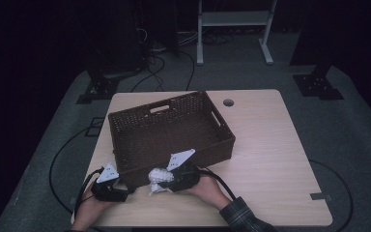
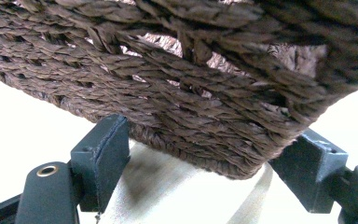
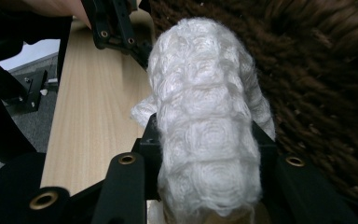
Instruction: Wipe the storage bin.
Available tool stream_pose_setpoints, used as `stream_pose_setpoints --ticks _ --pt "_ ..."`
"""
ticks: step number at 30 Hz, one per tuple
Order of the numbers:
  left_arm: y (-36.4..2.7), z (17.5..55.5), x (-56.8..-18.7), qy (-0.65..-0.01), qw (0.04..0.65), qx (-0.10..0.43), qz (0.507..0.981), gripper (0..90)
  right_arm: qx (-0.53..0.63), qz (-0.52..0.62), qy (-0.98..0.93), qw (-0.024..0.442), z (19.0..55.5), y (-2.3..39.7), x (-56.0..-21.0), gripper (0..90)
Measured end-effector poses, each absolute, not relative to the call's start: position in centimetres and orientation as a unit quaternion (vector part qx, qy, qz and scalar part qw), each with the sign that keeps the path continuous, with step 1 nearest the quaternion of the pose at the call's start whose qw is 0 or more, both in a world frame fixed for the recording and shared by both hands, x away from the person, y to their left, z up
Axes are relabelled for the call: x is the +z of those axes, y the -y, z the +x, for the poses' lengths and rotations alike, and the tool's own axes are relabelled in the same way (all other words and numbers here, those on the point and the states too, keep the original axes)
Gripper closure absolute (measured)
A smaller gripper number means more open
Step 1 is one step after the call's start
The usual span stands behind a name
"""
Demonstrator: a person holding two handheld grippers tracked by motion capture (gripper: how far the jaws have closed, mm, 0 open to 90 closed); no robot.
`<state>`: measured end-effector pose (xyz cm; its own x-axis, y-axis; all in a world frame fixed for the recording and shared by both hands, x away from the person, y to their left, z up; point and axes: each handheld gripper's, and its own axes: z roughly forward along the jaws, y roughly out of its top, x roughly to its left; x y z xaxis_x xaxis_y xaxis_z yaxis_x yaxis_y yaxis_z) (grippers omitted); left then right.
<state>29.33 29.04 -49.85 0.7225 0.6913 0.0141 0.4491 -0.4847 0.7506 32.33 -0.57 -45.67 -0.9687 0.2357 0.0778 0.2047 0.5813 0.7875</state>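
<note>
My right gripper (image 1: 166,182) is pinching a white cloth (image 1: 157,178), a fluffy bundle clamped between its jaws just outside the basket's (image 1: 125,121) near wall, low by the table (image 1: 270,145). In the right gripper view the cloth (image 3: 207,135) bulges up past the jaws, with the basket weave (image 3: 317,84) close on one side. My left gripper (image 1: 110,189) sits at the basket's near left corner with its jaws spread to either side of that corner (image 2: 223,140). I can't tell whether the pads actually press the weave or merely stand beside it.

The main risk, as I judge it, is the near wall. The cloth sits below the rim, so if I push toward the basket without lifting first, the bundle will drag on the weave, snag on the rough strands, or shove the basket across the table.

If my left gripper has no firm hold on the corner, the basket could slide or pivot away from it.

The loose tail hanging beside the basket could catch on the rim and end up draped over it rather than inside.
</note>
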Motion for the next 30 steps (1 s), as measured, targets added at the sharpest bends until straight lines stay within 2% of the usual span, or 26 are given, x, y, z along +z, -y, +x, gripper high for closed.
stream_pose_setpoints --ticks 17,30 --pt "-29.1 29.3 -49.8 -0.336 0.379 0.159 0.847 22.1 0.421 0.122 -0.899 0.004 32.3 -0.6 -48.0 60.4" --pt "-29.0 29.3 -49.9 -0.337 0.381 0.159 0.846 22.1 0.448 0.119 -0.886 0.008 32.0 -0.5 -45.8 60.3"
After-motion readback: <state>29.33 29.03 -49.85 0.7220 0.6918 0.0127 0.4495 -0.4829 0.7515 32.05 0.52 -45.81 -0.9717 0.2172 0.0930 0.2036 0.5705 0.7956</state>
